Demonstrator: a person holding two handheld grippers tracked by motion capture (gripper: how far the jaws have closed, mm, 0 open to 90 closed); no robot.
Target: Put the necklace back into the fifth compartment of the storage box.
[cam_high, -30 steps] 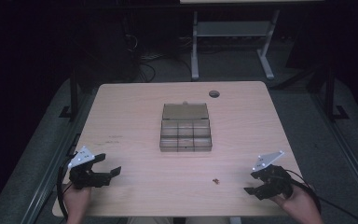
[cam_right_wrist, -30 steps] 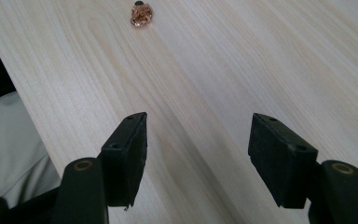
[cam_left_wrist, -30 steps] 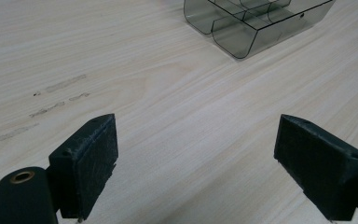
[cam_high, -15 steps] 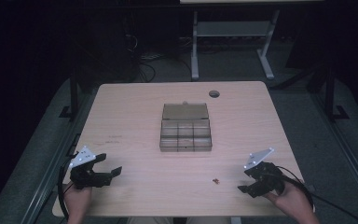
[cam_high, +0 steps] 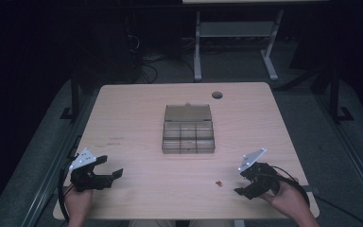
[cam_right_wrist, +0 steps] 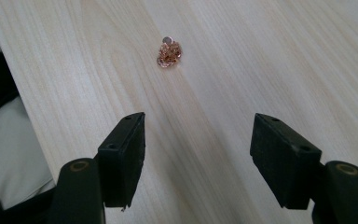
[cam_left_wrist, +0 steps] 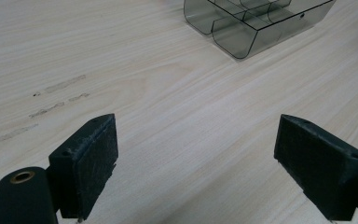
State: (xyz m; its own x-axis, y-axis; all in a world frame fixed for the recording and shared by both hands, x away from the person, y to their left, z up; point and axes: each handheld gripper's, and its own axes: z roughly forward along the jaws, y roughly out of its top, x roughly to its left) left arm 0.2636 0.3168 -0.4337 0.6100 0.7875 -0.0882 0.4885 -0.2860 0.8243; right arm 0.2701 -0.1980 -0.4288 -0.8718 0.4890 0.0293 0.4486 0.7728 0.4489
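Wooden table: pale grain, rounded corners, seen from above in the high view; a dark round hole is set near its far edge. Faint grey smudges are noted on the surface in the left gripper view.

Compartment box: clear smoky plastic, placed at the middle of the table, lid laid open toward the far side. Divided cells are seen inside; contents cannot be made out. Its near corner is caught at the top of the left gripper view.

Left gripper: held by a hand at the near left corner of the table, grey three-cornered plate on top. Jaws are spread wide, with bare wood between them; nothing is gripped. It is pointed toward the table's middle, well apart from the box.

Right gripper: held by a hand at the near right corner, cable trailing off toward the table edge. Jaws are spread wide, nothing between them. It is aimed at the small item ahead of it, not touching.

Small coppery cluster: a tiny tangle of rose-gold metal, possibly chain or links, with one small grey disc at its top. It lies flat on the bare wood near the front edge, just left of the right gripper and well short of the box. Finer detail cannot be told.
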